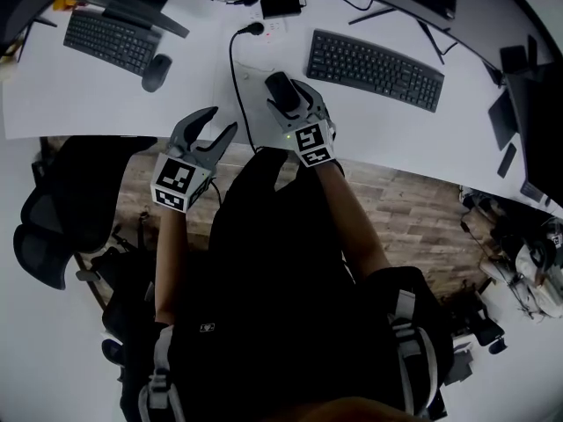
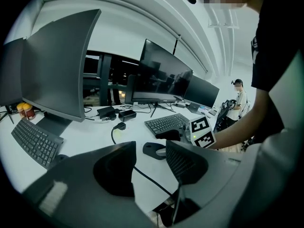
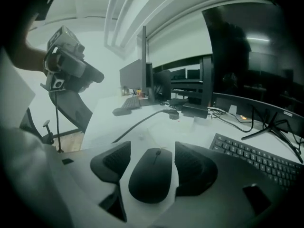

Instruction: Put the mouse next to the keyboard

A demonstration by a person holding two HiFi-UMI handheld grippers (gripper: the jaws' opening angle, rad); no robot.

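The black computer mouse (image 3: 151, 177) is lying flat on the white table (image 1: 202, 69), a little to the left of the near black keyboard (image 1: 376, 69) and apart from it. The right hand-held gripper (image 1: 295, 104) is standing around it with the jaws wide and one jaw on each side. It is not yet clamping it: a strip of table is showing between the left jaw and the mouse, while the right jaw is sitting so close that I cannot tell if it is touching. Because of this uneven gap, I am expecting that one jaw is going to meet the mouse first and push it sideways or turn it before the other arrives. The sides of the mouse are looking smooth and rounded, so a grip taken too high is probably going to let it squeeze out forward or drop. The jaw tips are also being held low, near the table, and they could scrape it. The black cable (image 1: 232, 77) is running just to the left, and a wide sweep could catch it. If the mouse is carried too far right, it is risking landing on the keys and not beside them. The left hand-held gripper (image 1: 222, 120) is hanging open and empty near the table edge, close to that cable.
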